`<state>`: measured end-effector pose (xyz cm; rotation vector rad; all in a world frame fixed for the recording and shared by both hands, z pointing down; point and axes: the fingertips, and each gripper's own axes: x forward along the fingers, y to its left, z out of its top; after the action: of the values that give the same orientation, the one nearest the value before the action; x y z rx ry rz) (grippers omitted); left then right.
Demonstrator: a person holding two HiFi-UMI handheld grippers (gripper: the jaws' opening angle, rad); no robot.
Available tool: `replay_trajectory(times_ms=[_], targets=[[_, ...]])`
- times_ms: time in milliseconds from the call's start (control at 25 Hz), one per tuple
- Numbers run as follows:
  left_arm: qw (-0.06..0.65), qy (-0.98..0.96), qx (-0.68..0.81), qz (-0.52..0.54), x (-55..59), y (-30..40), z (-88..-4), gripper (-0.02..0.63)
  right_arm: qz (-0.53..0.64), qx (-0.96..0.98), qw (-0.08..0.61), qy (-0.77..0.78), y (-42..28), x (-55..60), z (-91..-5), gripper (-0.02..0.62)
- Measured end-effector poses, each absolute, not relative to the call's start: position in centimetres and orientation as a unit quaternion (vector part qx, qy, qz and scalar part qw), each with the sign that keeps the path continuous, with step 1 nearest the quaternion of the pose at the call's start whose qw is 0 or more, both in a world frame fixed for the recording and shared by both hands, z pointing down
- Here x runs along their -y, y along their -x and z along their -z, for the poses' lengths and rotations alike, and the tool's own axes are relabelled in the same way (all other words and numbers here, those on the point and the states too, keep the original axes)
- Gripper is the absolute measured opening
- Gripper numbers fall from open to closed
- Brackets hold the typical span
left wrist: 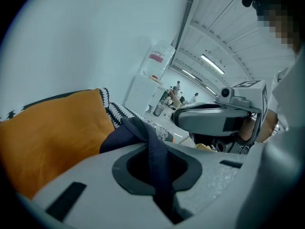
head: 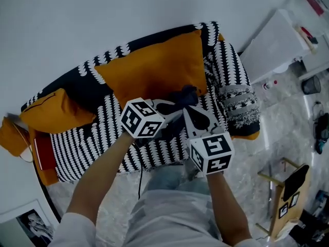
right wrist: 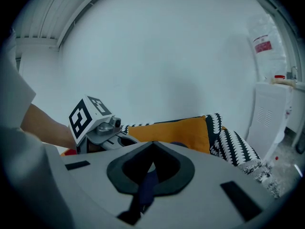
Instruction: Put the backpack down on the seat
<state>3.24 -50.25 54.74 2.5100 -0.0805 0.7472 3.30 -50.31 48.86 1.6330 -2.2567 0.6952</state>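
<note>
— How's the light over there?

— Cool and even, with a bluish cast. From my head camera the white wall point(head: 103, 19) behind the orange cushion point(head: 154, 68) is flat and unshadowed. Only soft shade lies under the cushion's lower edge.

— Any glare?

— In my left gripper view, ceiling strip lights point(left wrist: 212, 63) up and right of the cushion glow bright without washing out.

— And sharpness?

— My jaws, close to the lens, look soft and dim. The backpack strap point(left wrist: 155, 161) pinched in them reads nearly black, while the cushion beyond is crisper. Black corners ring both gripper views, and the head view bows the sofa point(head: 92, 143) around the cushion.
</note>
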Motion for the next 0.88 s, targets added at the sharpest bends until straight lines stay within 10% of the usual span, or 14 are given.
replay_trajectory(times_ms=[880], targets=[[0.223, -0.917, -0.003, -0.331, 54.8, -3.1, -58.9, 0.026, -0.245, 0.790, 0.140, -0.544, -2.7, 54.5, -52.1, 0.002]])
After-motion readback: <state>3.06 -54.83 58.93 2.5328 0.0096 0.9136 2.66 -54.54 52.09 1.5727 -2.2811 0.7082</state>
